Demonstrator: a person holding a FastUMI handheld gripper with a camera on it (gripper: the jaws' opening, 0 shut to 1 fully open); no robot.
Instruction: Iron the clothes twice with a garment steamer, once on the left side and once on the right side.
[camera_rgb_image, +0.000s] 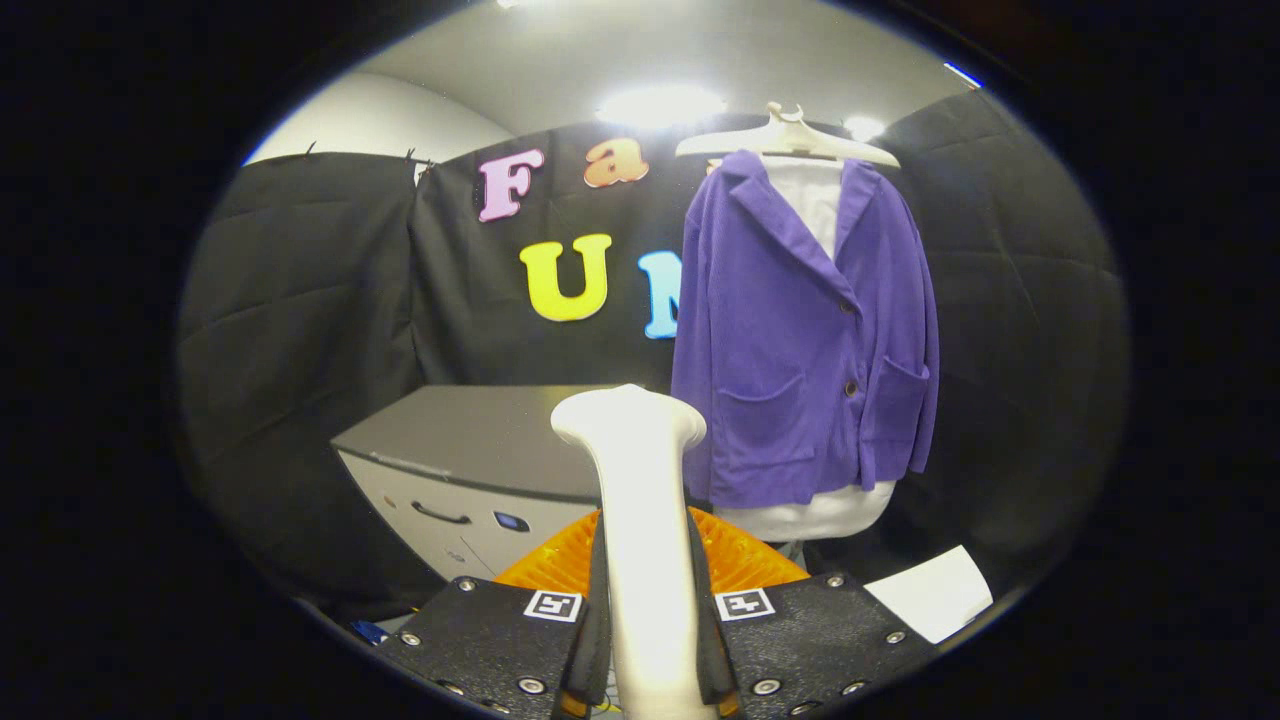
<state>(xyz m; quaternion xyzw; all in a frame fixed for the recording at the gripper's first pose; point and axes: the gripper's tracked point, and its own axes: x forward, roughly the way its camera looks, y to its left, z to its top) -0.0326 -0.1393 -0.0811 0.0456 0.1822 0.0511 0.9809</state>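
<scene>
My gripper (650, 640) is shut on the white handle of the garment steamer (640, 500), which stands up between my fingers with its wide head on top. Beyond the steamer and to its right, a purple jacket (800, 330) hangs on a white hanger (790, 135) over a white garment form. The jacket faces me, with two front pockets and dark buttons. The steamer head is apart from the jacket, level with its lower left hem.
A grey cabinet (470, 460) with a drawer handle stands behind the steamer to the left. An orange ribbed object (740, 560) lies just behind my fingers. A white sheet of paper (935, 590) lies below the jacket on the right.
</scene>
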